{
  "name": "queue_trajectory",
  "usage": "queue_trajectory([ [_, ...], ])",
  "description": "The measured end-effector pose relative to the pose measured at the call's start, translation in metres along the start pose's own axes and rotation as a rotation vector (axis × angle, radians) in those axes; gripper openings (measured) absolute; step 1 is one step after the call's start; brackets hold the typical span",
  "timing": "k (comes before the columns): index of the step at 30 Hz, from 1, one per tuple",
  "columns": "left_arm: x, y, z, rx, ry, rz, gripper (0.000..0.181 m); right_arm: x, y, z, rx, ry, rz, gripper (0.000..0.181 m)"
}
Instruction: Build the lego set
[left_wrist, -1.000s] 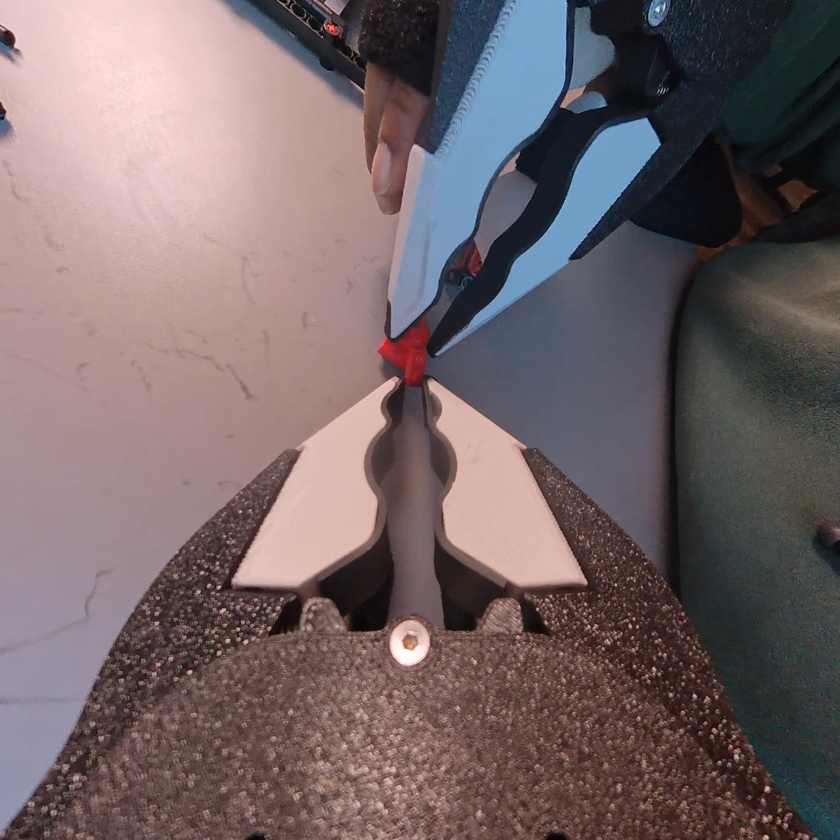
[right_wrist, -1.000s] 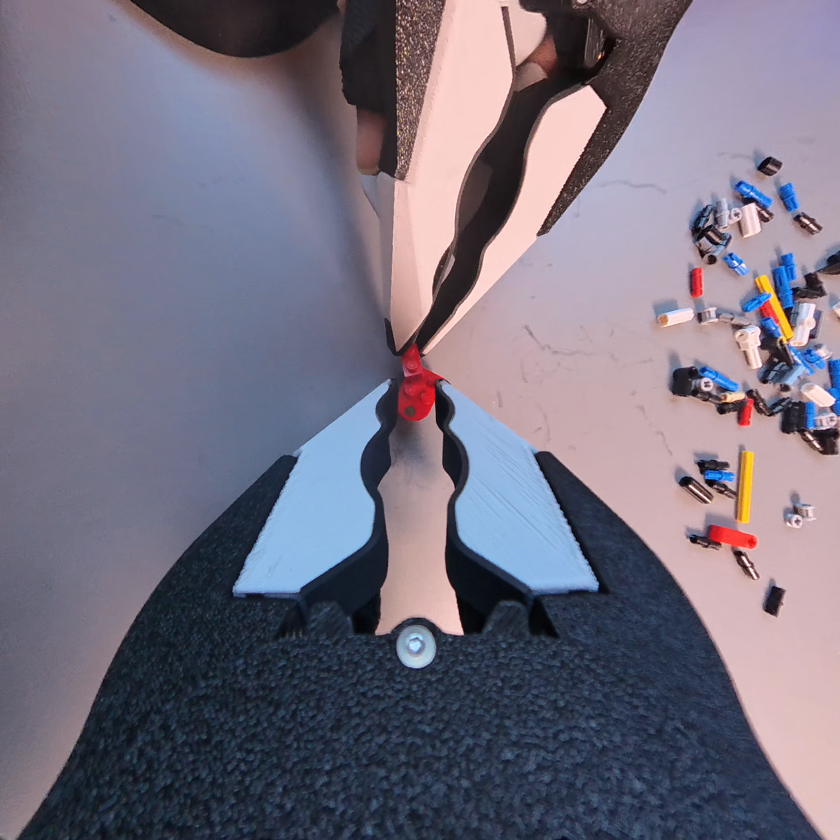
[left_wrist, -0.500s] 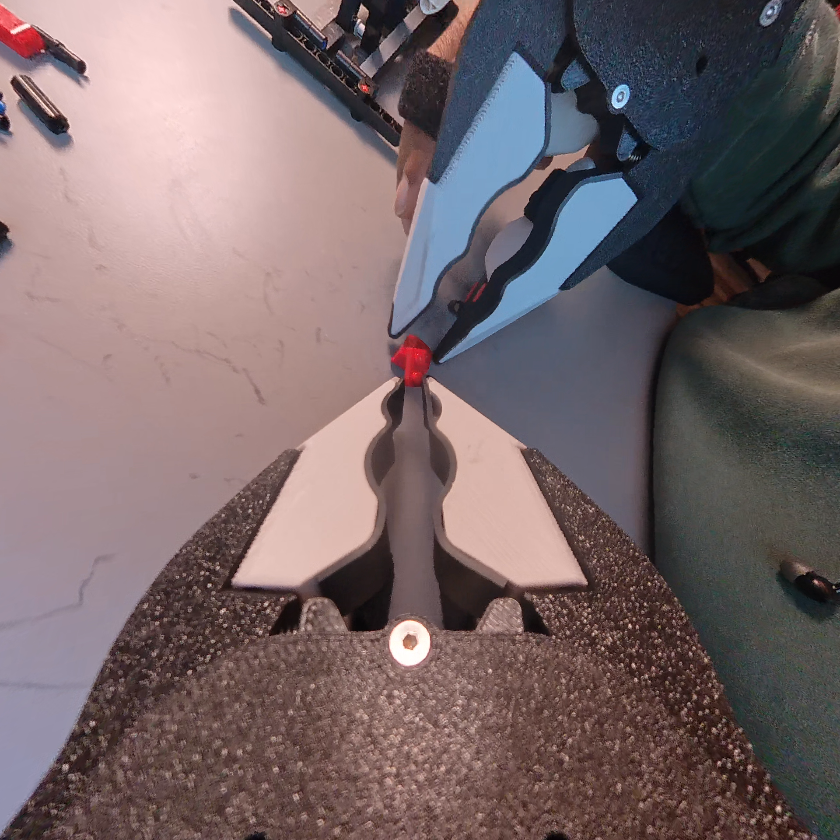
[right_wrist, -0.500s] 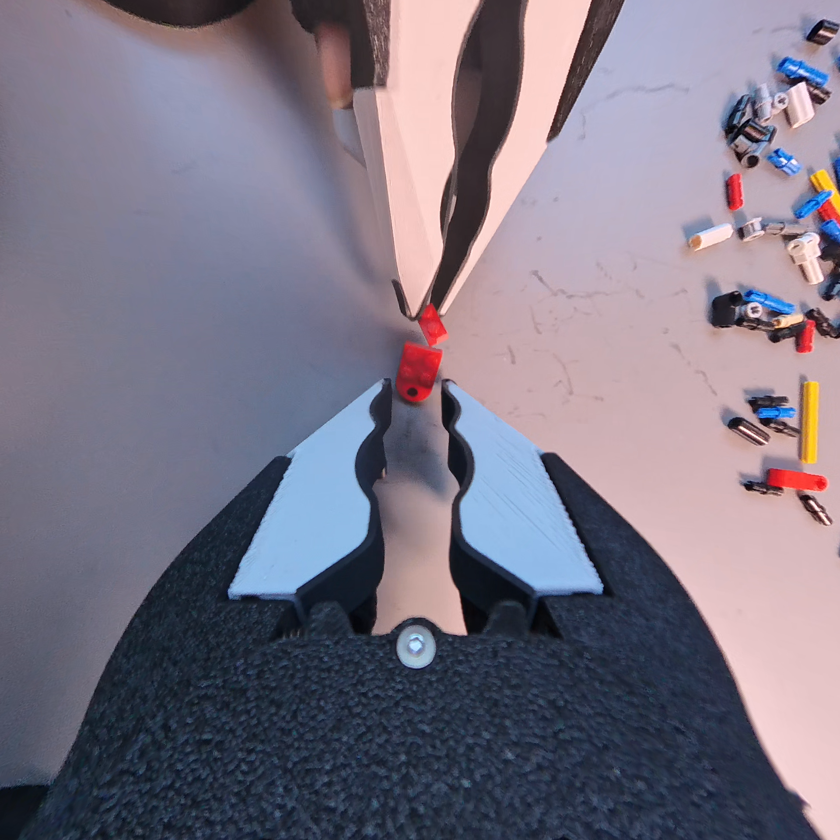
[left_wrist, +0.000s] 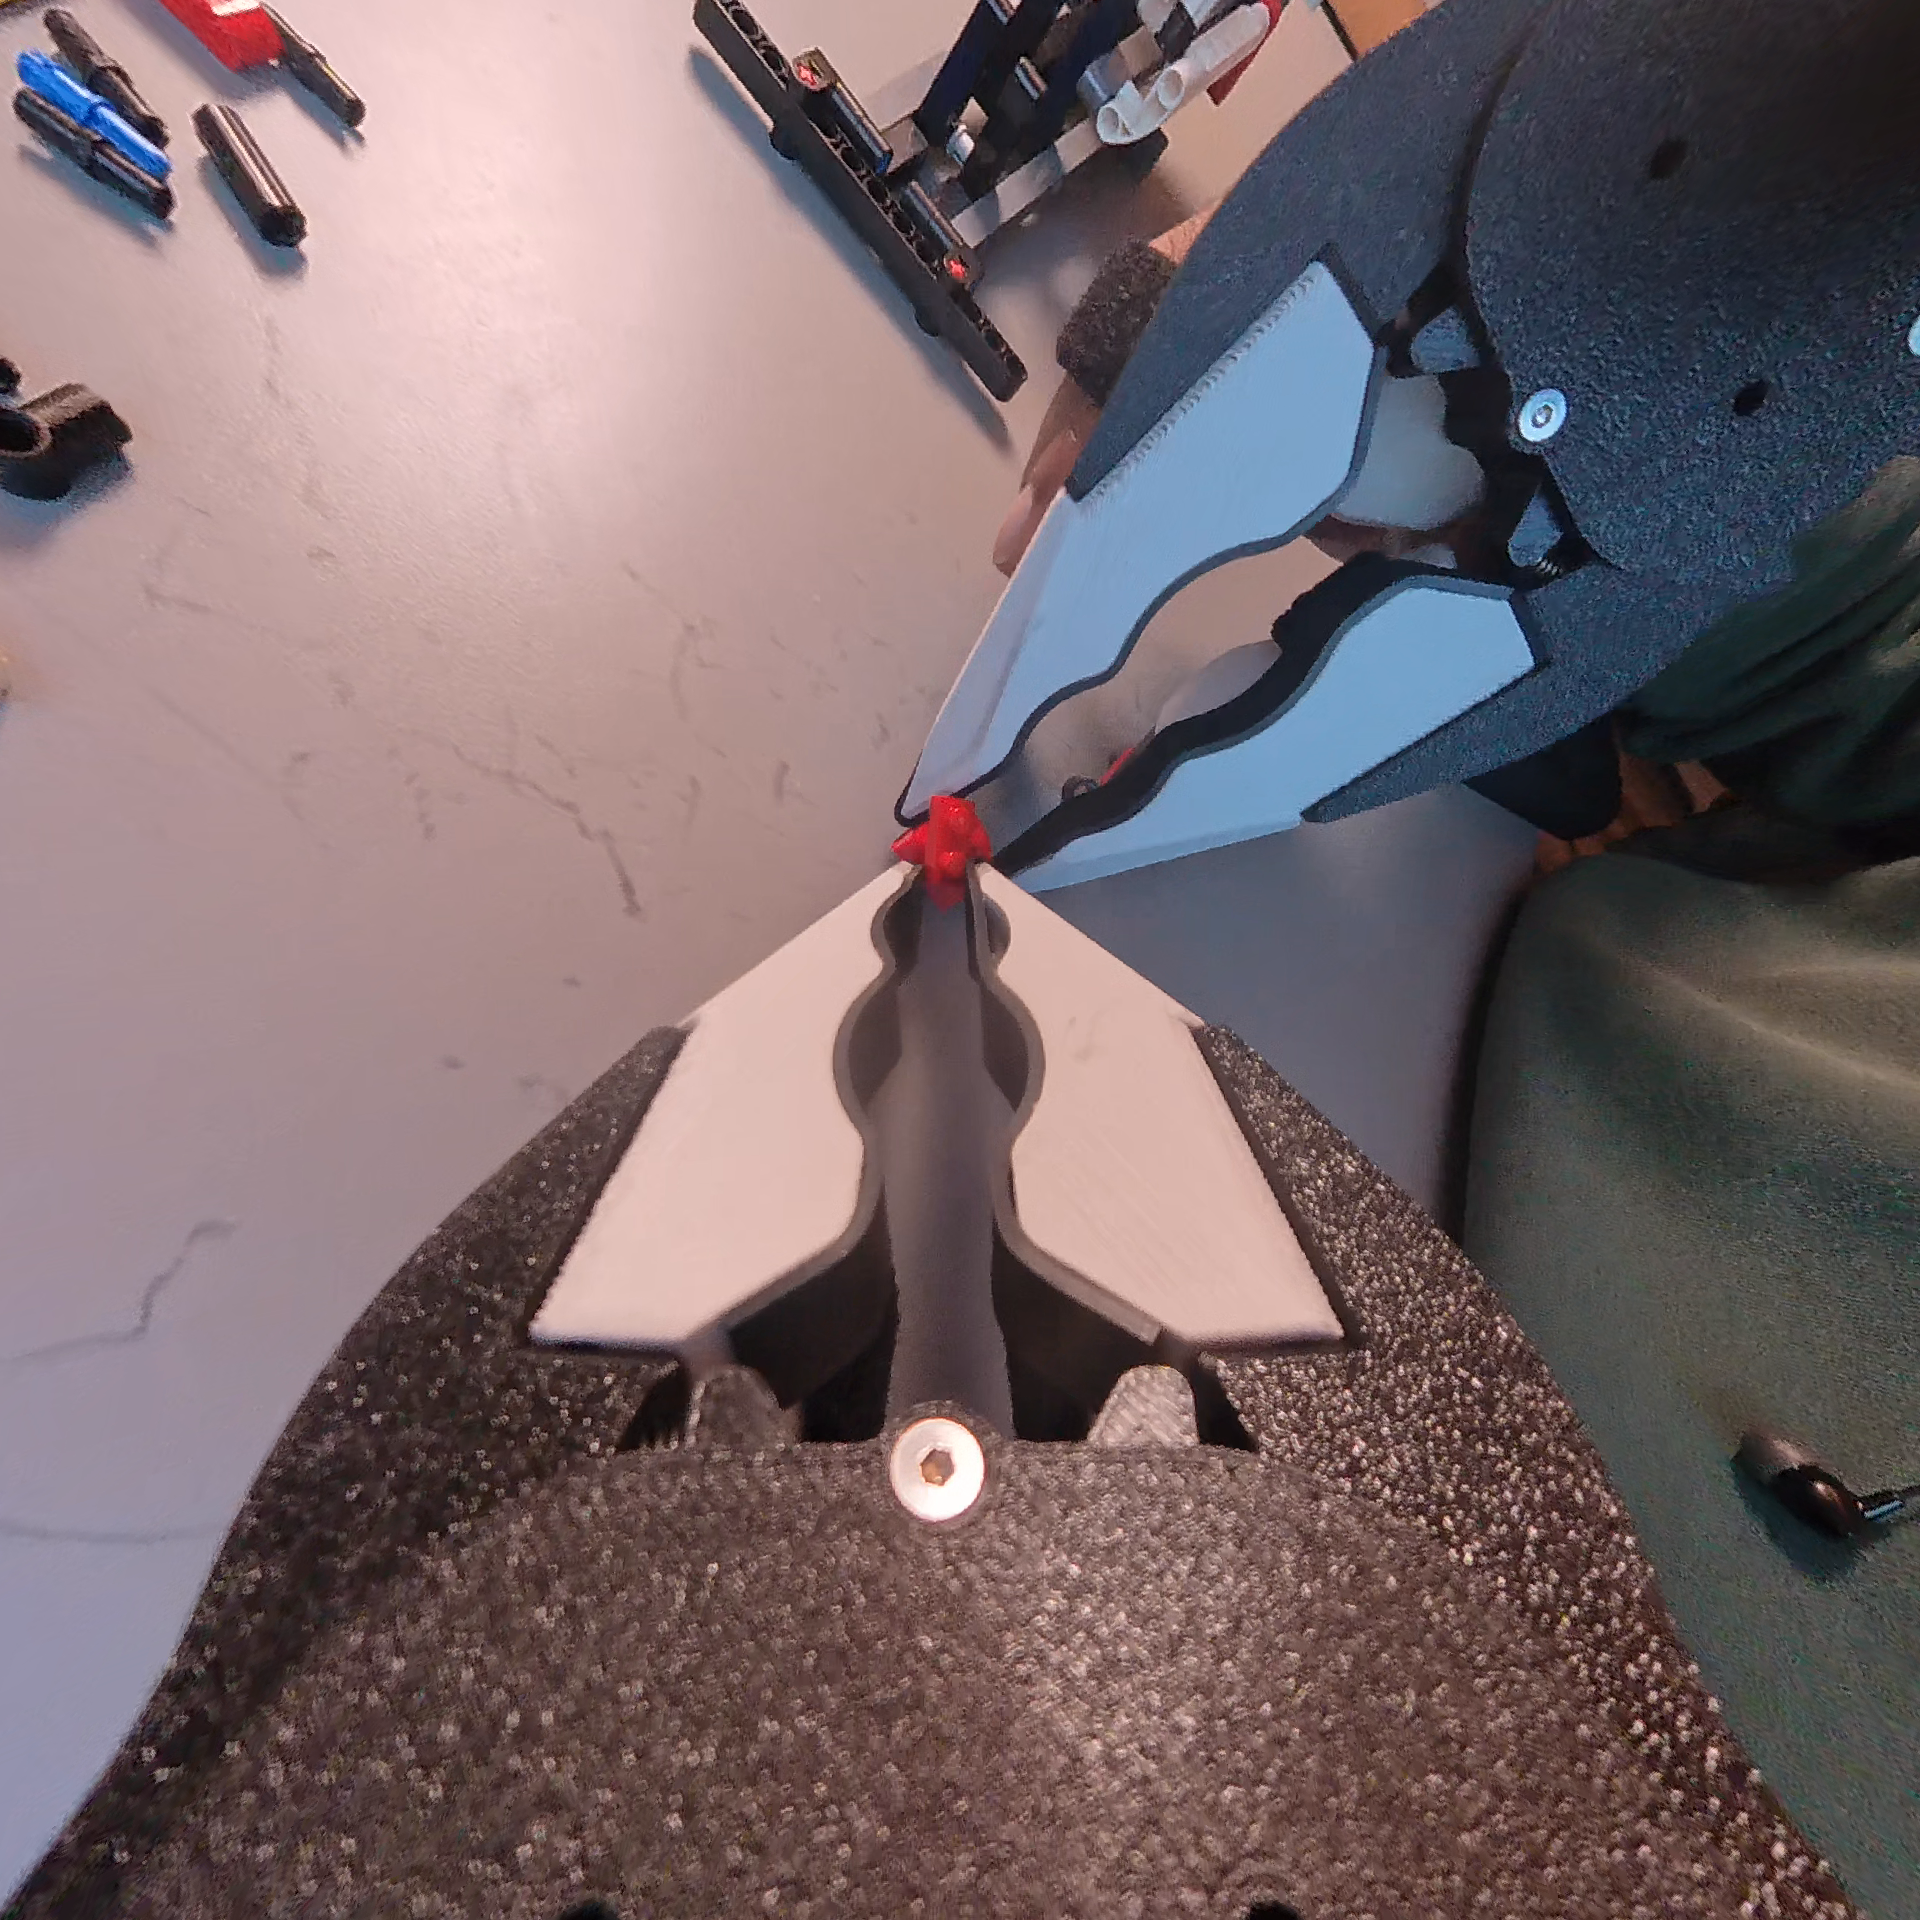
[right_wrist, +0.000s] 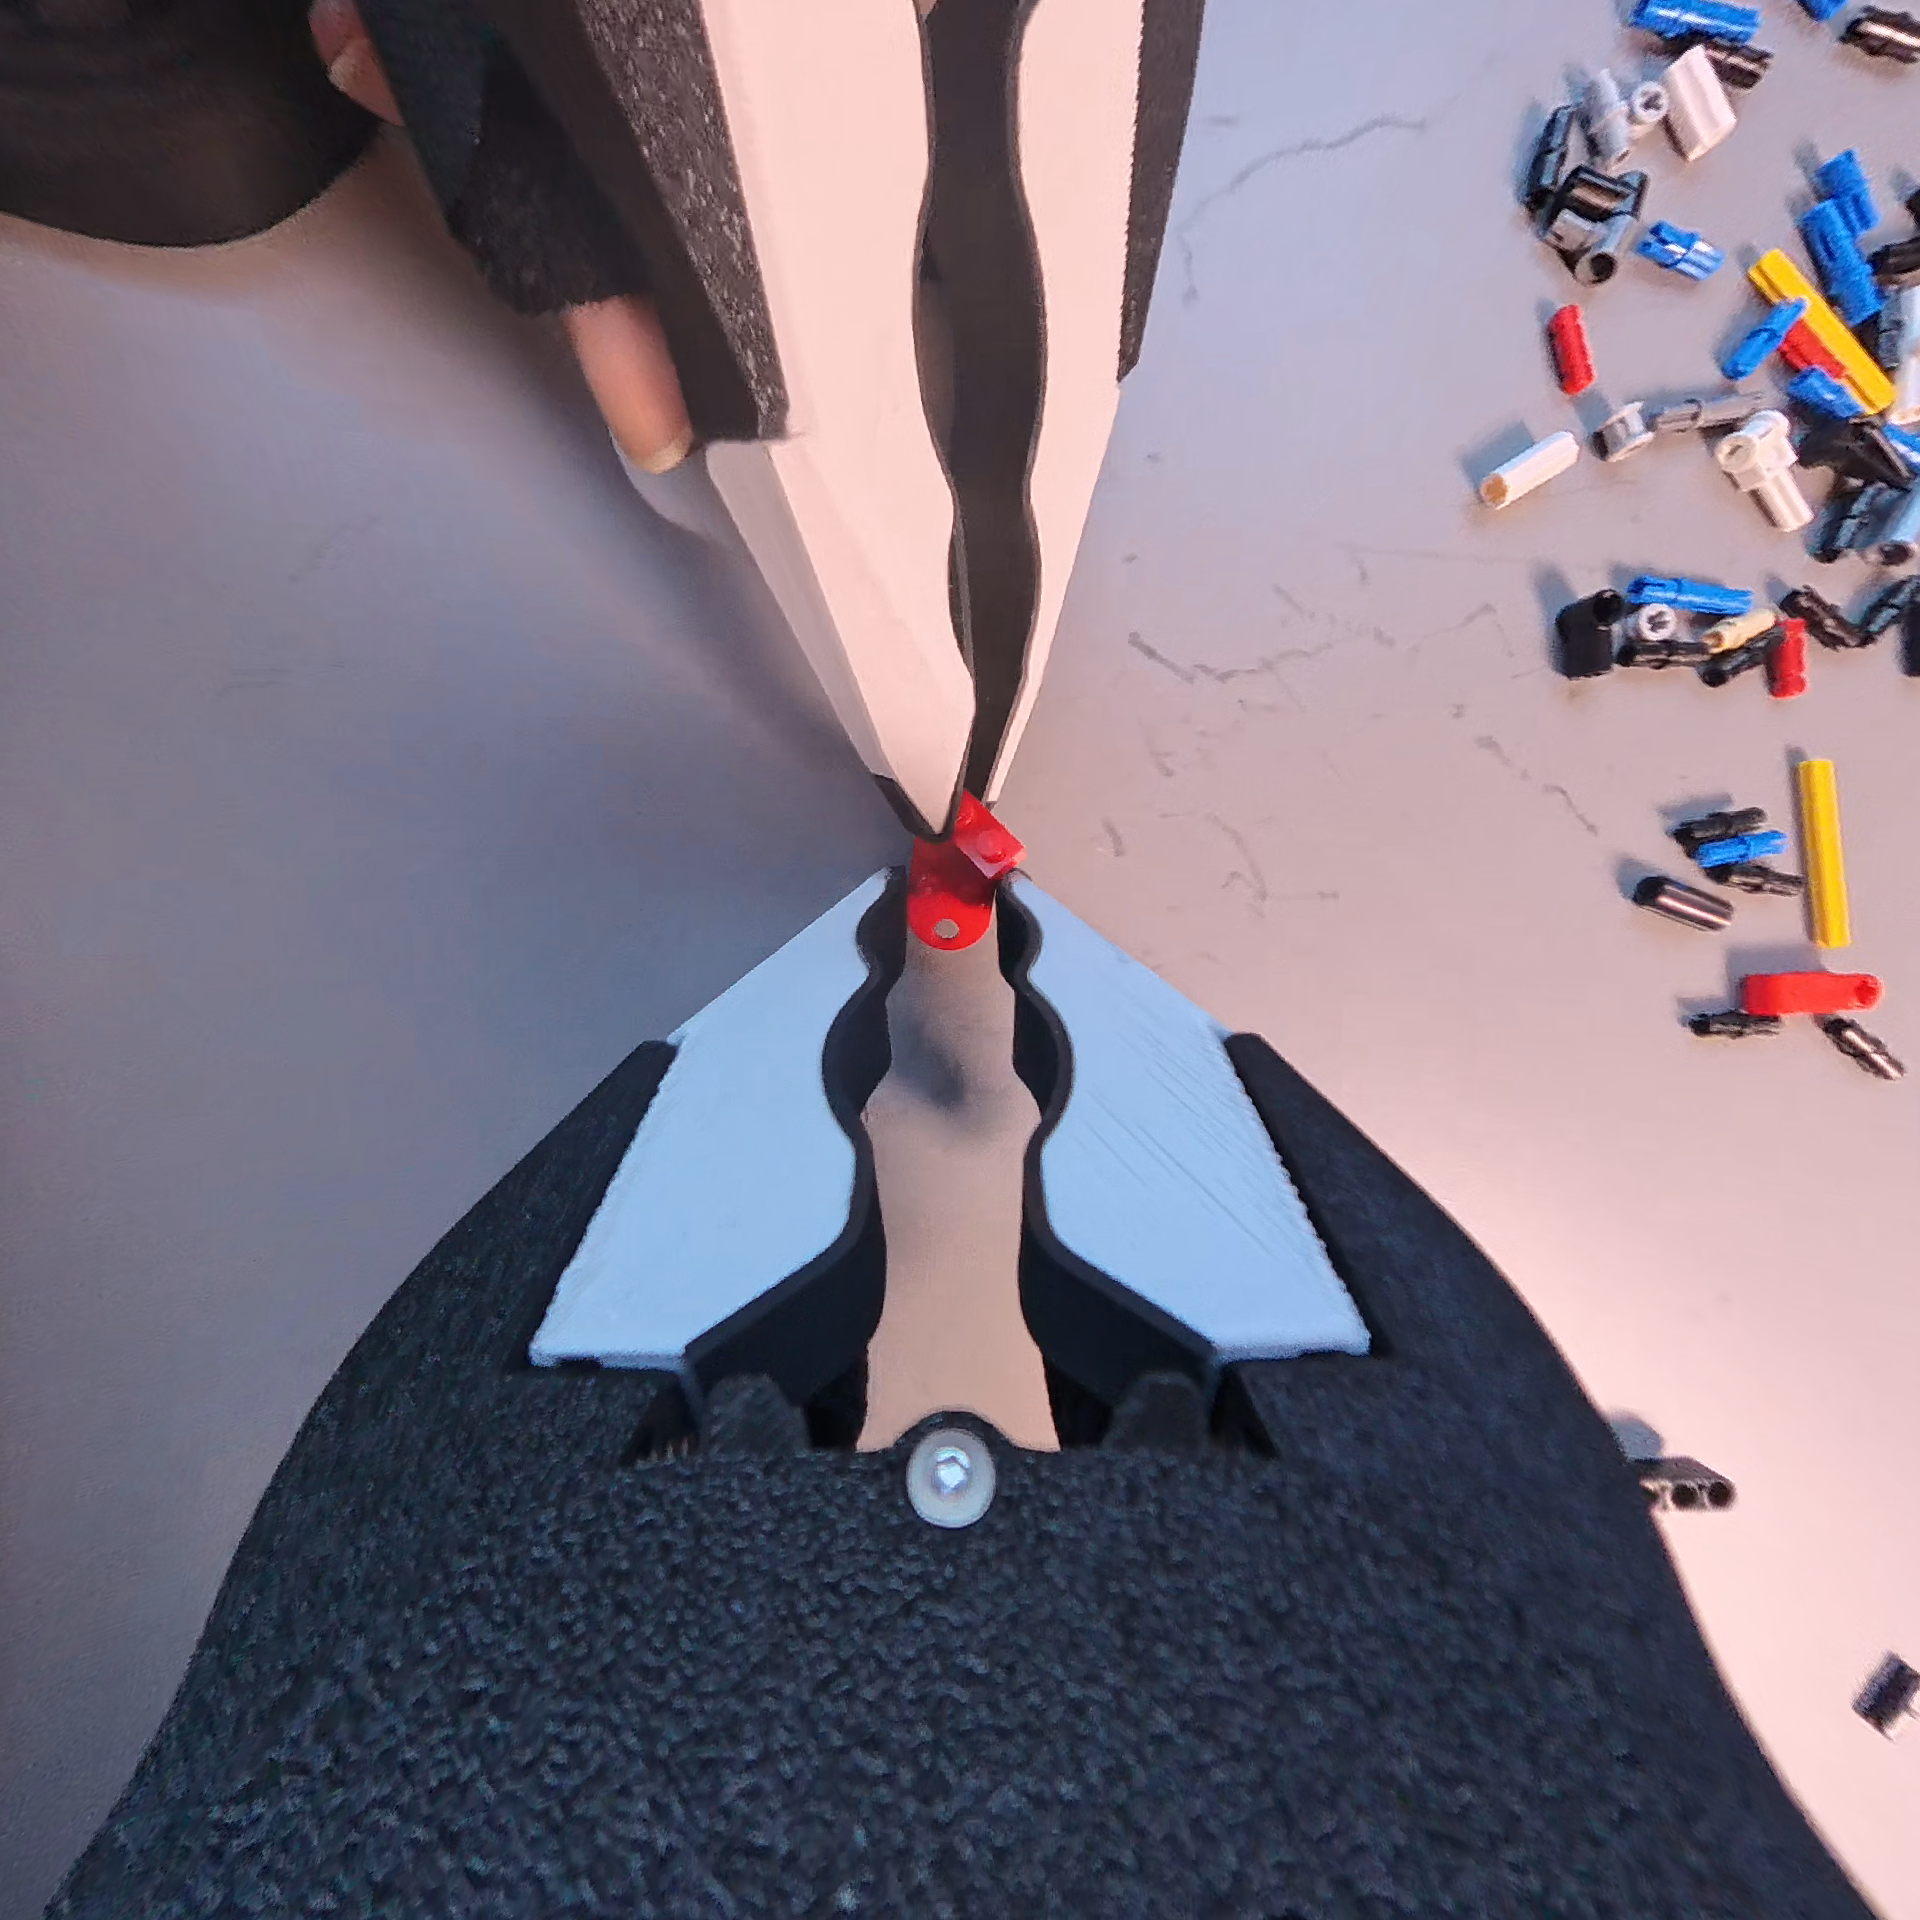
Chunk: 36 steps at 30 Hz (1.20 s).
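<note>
Red pieces (right_wrist: 961, 873) rejoined, pinched between left claw (left_wrist: 940, 878), right claw (right_wrist: 951, 883)

No text, label, brand, number or sign can be read in either view.
</note>
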<state>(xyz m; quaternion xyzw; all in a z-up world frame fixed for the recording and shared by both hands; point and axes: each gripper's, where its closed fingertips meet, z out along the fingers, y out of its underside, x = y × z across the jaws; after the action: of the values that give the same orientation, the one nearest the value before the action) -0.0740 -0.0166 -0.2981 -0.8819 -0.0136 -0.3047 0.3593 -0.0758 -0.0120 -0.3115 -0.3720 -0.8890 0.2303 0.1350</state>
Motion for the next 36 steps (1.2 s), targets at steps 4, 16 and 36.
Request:
queue_trajectory([
  [4, -0.004, -0.001, -0.001, 0.011, -0.029, -0.011, 0.008, 0.004, -0.001, 0.002, -0.014, 0.031, 0.058, 0.016],
  [16, -0.006, -0.001, -0.001, 0.021, -0.062, -0.021, 0.010, 0.007, -0.003, 0.007, -0.011, 0.031, 0.171, 0.016],
  [36, 0.016, 0.006, -0.007, -0.016, -0.026, 0.375, 0.028, -0.016, -0.005, -0.014, 0.012, -0.084, -0.108, 0.016],
])
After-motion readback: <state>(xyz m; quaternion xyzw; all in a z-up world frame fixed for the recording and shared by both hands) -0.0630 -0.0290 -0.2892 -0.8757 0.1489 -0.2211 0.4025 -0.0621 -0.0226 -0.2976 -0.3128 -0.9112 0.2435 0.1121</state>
